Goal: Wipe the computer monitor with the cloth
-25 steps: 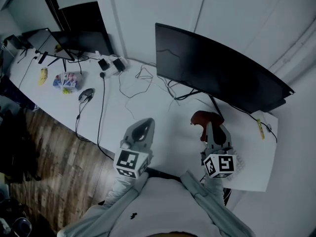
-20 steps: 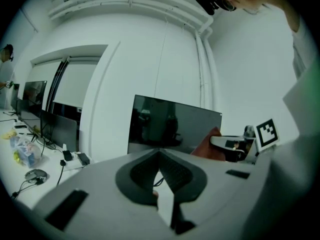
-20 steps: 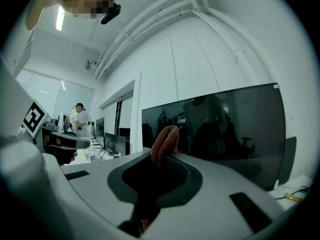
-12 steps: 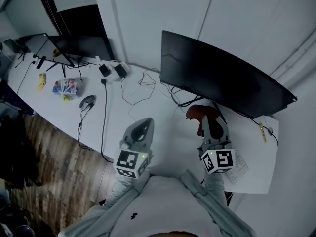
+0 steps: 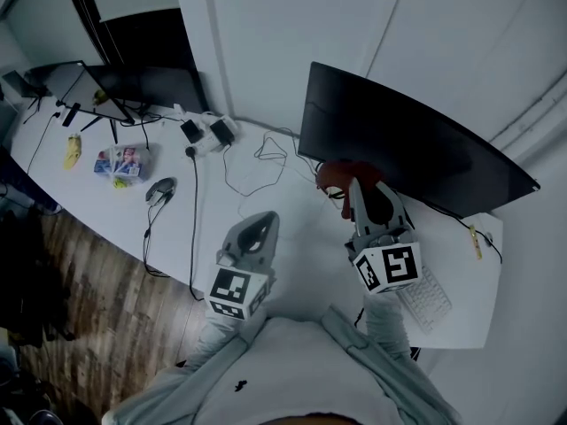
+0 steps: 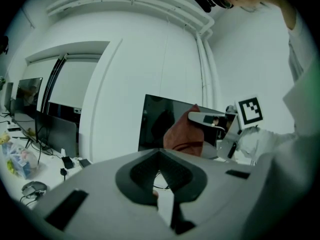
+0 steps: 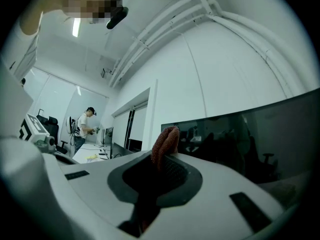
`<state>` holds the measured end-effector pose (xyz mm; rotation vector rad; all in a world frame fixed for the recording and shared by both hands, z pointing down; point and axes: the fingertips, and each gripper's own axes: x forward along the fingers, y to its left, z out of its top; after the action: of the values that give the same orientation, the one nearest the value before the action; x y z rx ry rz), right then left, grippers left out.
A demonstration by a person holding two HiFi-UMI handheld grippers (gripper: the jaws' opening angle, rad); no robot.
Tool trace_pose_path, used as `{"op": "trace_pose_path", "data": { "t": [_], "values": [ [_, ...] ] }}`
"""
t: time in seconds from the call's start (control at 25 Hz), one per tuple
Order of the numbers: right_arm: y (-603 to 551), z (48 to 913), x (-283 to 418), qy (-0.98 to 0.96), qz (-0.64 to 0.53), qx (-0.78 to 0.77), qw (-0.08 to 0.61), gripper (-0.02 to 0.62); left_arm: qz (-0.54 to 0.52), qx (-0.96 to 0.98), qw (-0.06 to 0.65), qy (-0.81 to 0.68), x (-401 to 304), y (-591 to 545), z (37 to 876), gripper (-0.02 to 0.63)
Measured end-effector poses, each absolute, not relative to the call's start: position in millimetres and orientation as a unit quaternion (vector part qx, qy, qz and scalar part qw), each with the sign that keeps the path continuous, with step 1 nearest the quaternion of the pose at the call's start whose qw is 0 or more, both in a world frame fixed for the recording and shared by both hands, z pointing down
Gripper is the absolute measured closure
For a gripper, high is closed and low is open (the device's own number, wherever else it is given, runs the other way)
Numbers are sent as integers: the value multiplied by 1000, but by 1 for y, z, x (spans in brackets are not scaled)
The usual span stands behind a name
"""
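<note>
A wide, dark curved monitor stands at the back of the white desk. My right gripper is shut on a red-brown cloth, which hangs just in front of the screen's lower left corner. In the right gripper view the cloth bulges out between the jaws, with the monitor close behind it. My left gripper hovers over the desk's front, shut with nothing in it. From the left gripper view, the cloth and right gripper show against the monitor.
A keyboard lies right of my right gripper. Loose cables and power adapters lie left of the monitor. Further left are a mouse, a snack packet and a second monitor. A person stands far off.
My right gripper has risen and moved forward-left with the cloth, from the desk to the monitor's lower left corner. The left gripper has stayed put.
</note>
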<state>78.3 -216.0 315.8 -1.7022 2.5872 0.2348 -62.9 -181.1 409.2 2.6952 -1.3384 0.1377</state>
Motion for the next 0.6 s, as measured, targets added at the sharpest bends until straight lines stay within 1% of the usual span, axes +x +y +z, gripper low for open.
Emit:
{"op": "trace_pose_path", "data": {
  "t": [0.32,0.6],
  "values": [
    [-258,281,26,843,119,-523,36,561,37,895,58,-441,-79,-191,412,584],
    [-303,250,2,830,151,-534,54,561,33,895,58,-441,-94,-198,416,584]
  ]
}}
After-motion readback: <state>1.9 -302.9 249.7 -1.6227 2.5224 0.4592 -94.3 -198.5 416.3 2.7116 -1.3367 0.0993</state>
